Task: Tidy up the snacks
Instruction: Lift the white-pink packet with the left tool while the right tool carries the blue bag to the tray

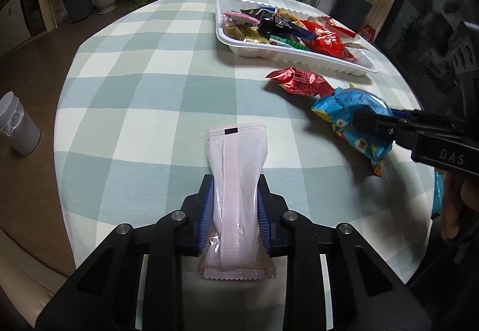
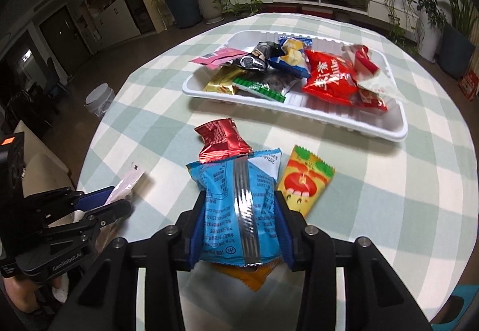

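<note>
You are at the pick-up step with both hands: your left gripper [image 1: 235, 211] is pinched nearly closed on the waist of the pale pink packet [image 1: 235, 181], and your right gripper [image 2: 239, 226] is clamped part-way in on the blue packet [image 2: 236, 205], both low over the checked tablecloth [image 1: 143, 109]. Next, I judge, you carry each across to the white tray [image 2: 359, 127], already holding many snacks, and let go over a bare spot. The red foil packet [image 2: 223, 139] and yellow packet [image 2: 305, 178] remain on the cloth near the tray.
</note>
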`<control>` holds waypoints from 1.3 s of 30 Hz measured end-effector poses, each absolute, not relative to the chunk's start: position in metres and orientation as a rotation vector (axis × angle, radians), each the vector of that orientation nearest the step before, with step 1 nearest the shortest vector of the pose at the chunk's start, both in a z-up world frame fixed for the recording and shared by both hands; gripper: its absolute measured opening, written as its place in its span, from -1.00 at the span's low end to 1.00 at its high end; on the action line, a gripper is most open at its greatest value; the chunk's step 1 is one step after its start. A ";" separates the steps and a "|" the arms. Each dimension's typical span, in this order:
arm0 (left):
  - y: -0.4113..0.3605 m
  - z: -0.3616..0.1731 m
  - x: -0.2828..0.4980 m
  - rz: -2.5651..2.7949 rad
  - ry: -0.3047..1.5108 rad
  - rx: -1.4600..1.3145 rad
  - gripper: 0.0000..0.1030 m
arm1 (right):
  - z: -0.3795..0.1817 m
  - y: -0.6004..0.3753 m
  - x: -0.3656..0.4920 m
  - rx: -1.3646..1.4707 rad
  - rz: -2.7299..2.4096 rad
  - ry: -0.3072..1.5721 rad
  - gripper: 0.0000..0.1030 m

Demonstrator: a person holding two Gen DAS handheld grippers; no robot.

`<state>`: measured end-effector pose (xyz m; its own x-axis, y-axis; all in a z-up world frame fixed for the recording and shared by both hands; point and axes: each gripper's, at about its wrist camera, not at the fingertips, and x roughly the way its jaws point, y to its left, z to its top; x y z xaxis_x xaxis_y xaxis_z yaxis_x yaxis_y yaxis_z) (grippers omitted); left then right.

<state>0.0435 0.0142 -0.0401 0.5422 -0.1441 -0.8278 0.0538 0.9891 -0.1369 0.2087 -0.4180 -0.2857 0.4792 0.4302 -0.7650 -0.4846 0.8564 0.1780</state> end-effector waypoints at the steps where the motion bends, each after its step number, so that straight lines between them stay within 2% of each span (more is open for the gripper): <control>1: 0.014 -0.040 0.043 -0.123 0.990 -0.104 -0.52 | -0.285 -0.419 0.207 -0.048 0.574 0.917 -0.16; 5: 0.014 -0.039 0.042 -0.142 0.987 -0.118 -0.52 | -0.285 -0.424 0.196 0.057 0.665 0.937 -0.17; 9: 0.014 -0.037 0.040 -0.157 0.977 -0.132 -0.52 | -0.293 -0.423 0.187 0.031 0.623 0.949 -0.20; 30: 0.012 -0.028 0.033 -0.294 0.916 -0.236 -0.52 | -0.282 -0.437 0.165 0.086 0.624 0.858 -0.23; 39: 0.020 -0.005 0.047 -0.345 0.878 -0.318 -0.52 | -0.266 -0.469 0.175 0.209 0.539 0.792 -0.23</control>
